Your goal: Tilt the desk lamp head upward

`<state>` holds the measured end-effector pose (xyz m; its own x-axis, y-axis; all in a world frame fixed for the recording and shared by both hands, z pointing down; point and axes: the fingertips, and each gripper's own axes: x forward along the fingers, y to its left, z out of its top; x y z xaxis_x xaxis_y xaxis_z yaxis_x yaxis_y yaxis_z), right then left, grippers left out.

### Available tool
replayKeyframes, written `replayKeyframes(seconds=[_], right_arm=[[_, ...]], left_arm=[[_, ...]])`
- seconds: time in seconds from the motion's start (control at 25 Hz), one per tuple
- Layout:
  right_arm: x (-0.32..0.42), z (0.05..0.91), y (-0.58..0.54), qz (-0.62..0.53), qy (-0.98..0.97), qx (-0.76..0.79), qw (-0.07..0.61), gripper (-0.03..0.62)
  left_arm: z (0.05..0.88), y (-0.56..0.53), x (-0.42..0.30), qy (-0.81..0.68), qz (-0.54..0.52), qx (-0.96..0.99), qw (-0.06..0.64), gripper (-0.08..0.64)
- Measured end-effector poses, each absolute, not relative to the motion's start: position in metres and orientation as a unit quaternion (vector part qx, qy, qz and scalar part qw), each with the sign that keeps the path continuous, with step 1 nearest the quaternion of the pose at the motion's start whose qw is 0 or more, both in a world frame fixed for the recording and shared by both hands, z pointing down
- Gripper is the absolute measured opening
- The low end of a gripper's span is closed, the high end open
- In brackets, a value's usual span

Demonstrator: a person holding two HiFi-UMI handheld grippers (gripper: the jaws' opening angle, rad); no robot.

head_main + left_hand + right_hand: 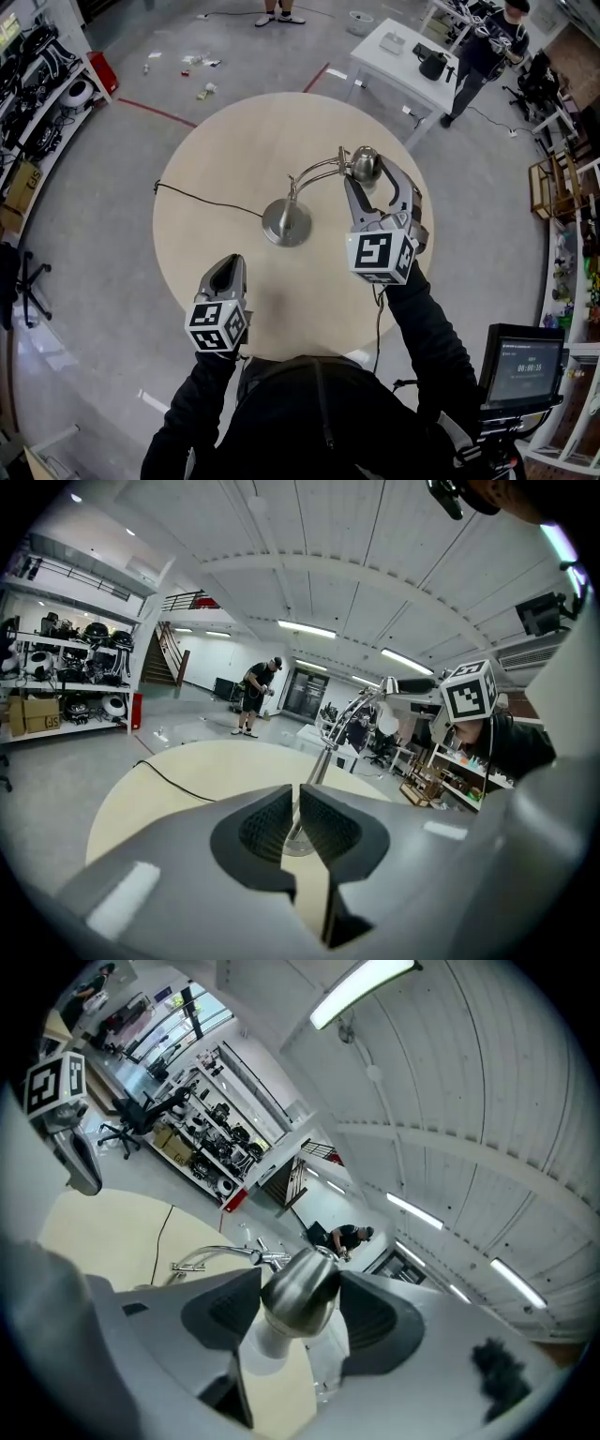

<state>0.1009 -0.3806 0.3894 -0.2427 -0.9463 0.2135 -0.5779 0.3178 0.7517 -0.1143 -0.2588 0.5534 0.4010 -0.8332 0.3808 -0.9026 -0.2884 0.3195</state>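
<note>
A brushed-metal desk lamp stands on the round wooden table: its round base is near the middle, and a curved arm rises to the bell-shaped head. My right gripper is shut on that head. In the right gripper view the head fills the gap between both pads, with its white bulb end toward the camera. My left gripper hovers low over the table's near side, shut and empty. In the left gripper view its jaws frame the lamp stem.
The lamp's black cord runs left across the table and off its edge. A white table and a standing person are at the far right. Shelves line the left wall, and a monitor stands at my right.
</note>
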Motion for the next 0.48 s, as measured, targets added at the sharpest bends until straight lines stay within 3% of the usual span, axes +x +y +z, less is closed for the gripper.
replayKeyframes(seconds=[0.48], right_arm=[[0.077,0.377,-0.378,-0.326,-0.726,0.479,0.370,0.278]], left_arm=[[0.559,-0.254,-0.120,-0.548,0.067,0.794,0.256,0.029]])
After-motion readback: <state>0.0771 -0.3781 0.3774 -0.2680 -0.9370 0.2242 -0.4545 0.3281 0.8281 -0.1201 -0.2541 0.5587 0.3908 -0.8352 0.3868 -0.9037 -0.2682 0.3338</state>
